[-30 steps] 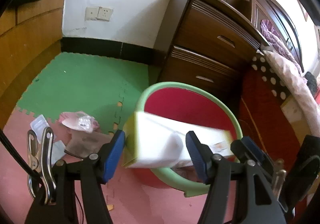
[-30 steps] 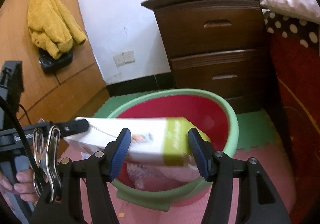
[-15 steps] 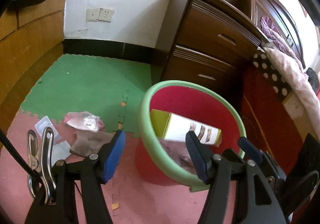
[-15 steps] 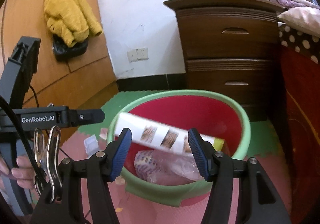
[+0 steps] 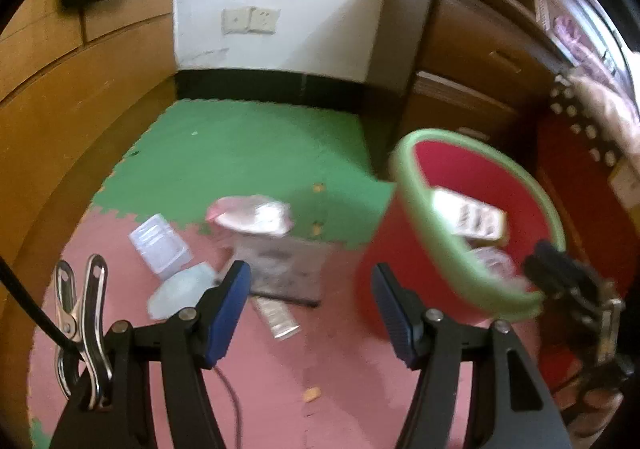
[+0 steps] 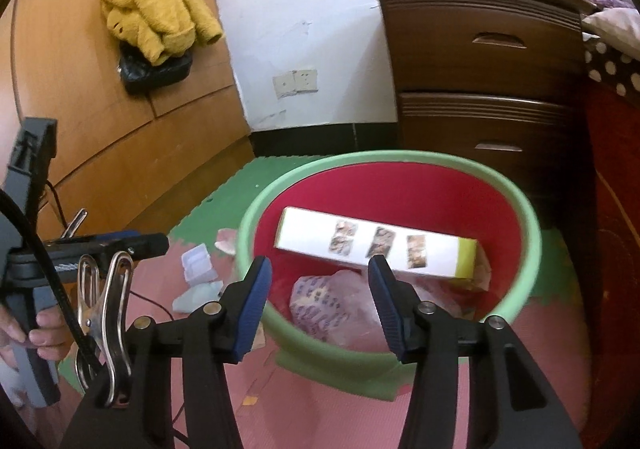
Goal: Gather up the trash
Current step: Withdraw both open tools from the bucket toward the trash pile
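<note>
The red bin with a green rim [image 6: 400, 161] stands on the foam mat, and a long white box [image 6: 376, 247] lies inside it on a crumpled plastic bag [image 6: 332, 305]. My right gripper [image 6: 320, 281] hovers at the bin's near rim. Its jaws are closing with nothing between them. My left gripper [image 5: 310, 289] is open and empty above floor litter: a pink wrapper [image 5: 248, 215], a clear plastic case [image 5: 158, 247], a pale packet [image 5: 180, 289], a grey flat bag [image 5: 284, 269] and a silver sachet [image 5: 278, 317]. In the left wrist view the bin [image 5: 440, 241] sits to the right.
A dark wooden nightstand [image 6: 480, 61] stands behind the bin, with a bed edge [image 6: 608, 65] at right. A curved wooden cabinet [image 6: 120, 153] lines the left, with a yellow garment [image 6: 156, 9] hanging on it. A thin cable [image 5: 236, 401] trails over the pink mat.
The white box left the two grippers and dropped into the bin. My left gripper swung left and down over the floor litter. The right jaws narrowed a little.
</note>
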Available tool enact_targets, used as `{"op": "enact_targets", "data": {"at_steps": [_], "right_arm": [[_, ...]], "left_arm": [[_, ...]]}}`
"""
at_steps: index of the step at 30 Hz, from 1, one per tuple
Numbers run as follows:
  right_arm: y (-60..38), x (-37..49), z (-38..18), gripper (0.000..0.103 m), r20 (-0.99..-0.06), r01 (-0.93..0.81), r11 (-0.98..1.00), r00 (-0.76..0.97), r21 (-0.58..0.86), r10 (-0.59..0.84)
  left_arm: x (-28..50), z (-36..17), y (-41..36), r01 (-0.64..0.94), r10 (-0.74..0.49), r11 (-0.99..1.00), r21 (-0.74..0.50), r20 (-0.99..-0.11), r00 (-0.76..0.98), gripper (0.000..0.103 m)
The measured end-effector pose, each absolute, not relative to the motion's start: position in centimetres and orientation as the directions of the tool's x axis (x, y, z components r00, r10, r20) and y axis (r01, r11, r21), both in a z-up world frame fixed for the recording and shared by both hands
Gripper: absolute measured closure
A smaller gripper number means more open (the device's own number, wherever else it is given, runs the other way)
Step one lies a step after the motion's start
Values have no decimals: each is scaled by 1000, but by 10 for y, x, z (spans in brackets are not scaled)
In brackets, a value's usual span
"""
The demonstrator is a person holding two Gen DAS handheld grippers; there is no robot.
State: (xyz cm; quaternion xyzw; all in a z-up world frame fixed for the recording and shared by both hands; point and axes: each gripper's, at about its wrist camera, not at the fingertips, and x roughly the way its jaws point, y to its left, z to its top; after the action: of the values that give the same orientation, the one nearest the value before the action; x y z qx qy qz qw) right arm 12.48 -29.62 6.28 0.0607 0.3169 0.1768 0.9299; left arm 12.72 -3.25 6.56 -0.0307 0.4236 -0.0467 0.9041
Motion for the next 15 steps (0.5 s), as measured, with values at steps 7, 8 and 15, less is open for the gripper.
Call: {"op": "enact_targets", "data": {"at_steps": [7,8,15], "right_arm": [[-255,118,53,50,-605,-373,910,687,181,402],[-247,117,52,50,-610,-384,908,683,168,402],[-225,109,52,50,-590,-363,928,734,80,337]], "left_arm": [[131,37,22,-60,-15,996,-63,-802,597,38],[132,34,28,-74,1,996,-54,-805,593,38],[137,7,77,-172,74,985,-27,-831,552,38]]}}
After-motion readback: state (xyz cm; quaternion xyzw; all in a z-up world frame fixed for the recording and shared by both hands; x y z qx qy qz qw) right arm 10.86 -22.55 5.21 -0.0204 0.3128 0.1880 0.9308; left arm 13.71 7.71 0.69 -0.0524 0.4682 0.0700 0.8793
